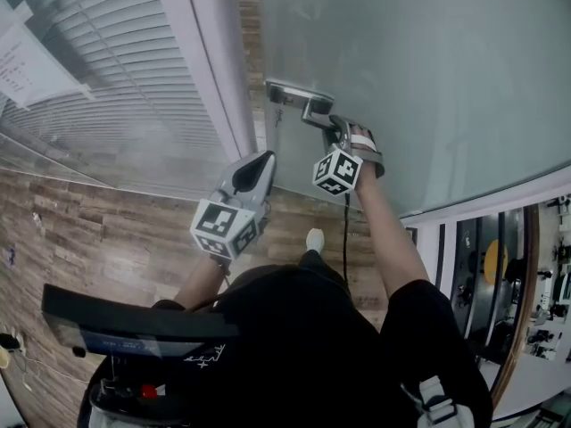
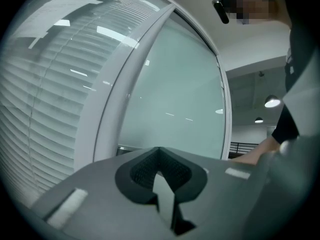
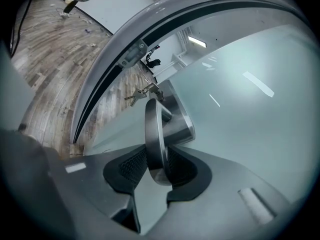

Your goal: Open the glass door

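Clamping the handle (image 3: 152,129) of the glass door (image 1: 428,78), the right gripper (image 3: 156,156) has it at twelve o'clock; the left gripper (image 2: 160,151), jaws together, hangs at the handle's seven o'clock.

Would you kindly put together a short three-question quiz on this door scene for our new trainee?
1. True or false: the left gripper grips the door handle.
2. What stands between the fingers of the right gripper? A) a cable B) the door handle C) a blind slat
3. In the right gripper view, what small things hang just beyond the handle on the glass door?
Key: 1 false, its fingers are together on nothing. 2 B. 3 keys.
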A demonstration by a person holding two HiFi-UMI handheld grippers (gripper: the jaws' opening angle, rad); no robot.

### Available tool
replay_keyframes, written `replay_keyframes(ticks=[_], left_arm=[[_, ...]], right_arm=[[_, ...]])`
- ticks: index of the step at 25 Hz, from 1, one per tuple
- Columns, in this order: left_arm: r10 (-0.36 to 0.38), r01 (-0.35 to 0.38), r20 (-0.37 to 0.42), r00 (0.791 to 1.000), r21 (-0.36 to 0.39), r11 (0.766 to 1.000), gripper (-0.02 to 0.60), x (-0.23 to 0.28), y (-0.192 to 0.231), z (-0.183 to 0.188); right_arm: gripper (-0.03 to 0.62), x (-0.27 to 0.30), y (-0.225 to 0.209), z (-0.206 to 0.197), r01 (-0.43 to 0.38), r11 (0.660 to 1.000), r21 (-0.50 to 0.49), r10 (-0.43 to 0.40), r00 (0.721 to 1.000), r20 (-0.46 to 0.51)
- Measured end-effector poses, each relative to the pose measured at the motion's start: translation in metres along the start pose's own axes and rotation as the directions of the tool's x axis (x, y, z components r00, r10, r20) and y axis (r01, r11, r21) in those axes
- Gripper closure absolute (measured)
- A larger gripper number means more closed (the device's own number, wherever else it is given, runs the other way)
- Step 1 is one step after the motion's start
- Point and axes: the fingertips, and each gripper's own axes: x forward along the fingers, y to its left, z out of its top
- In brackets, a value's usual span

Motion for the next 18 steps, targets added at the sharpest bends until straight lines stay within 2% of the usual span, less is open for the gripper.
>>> replay_keyframes(ticks=[12,18], left_arm=[[0.046,-0.047,0.010,0.999,0.035,0.998,0.581,0.094,-0.008,0.007],[0.089,-0.090,0.021,0.996,0.034,0.995,0.581,0.119,-0.005,0.017]], right_arm=[[0.484,0.040,-0.023,0.001,-0.076,0.996,-0.048,0.082,0.986,0.142],[0.488,0.047,-0.033,0.014,-0.048,0.992,-0.121,0.073,0.975,0.211]])
